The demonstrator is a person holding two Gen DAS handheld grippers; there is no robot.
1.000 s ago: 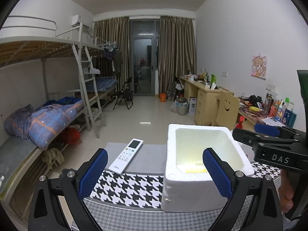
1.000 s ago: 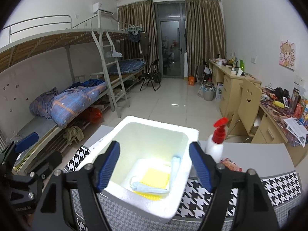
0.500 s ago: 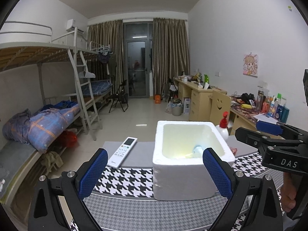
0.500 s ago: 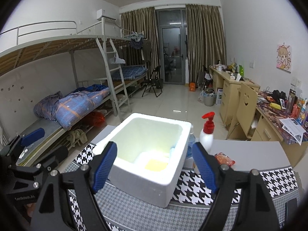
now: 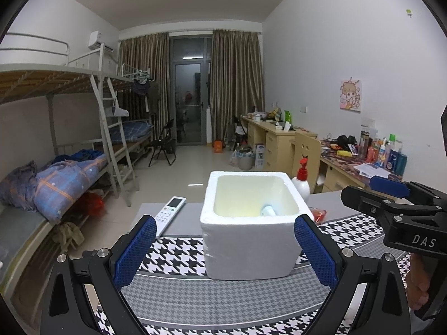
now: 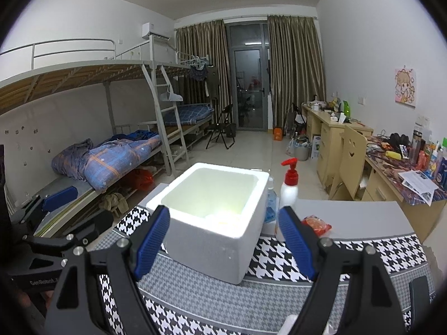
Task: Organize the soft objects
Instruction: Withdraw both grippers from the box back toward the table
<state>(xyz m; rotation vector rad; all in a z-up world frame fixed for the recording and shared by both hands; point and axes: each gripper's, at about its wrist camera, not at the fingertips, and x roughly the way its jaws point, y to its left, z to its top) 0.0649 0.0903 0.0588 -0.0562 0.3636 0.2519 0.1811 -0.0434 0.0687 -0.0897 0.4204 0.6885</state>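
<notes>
Left wrist view: the left tool point(image 5: 223, 248) has backed away from the white foam box point(image 5: 251, 240) over the last second. The box showed large and close before; now it stands further off, its whole front wall visible on the houndstooth cloth of the table point(image 5: 178, 251). Jaws apart, nothing between the pads. The right tool point(image 5: 391, 195) sits at 3 o'clock in this view, also clear of the box.

Right wrist view: same retreat. The right tool point(image 6: 223, 240) looked steeply into the box a second ago, with a yellow cloth and a pale blue item plain on the floor of it. Now only a sliver of yellow point(image 6: 223, 222) shows over the near rim. Jaws wide, holding nothing.

Contents: in the left view a pale blue, tube-like end point(image 5: 268, 210) lies in the box at its 4 o'clock corner. The soft things are therefore inside the box, not on the table.

Outside the box: pump bottle point(image 6: 289, 187) at 2 o'clock of it, orange-red packet point(image 6: 317, 224) at 3 o'clock, remote control point(image 5: 170, 212) at 10 o'clock.

Judgement: both tools empty and withdrawn suggests the placing is done. The packet may be the only soft item left out; cannot tell whether it counts.
</notes>
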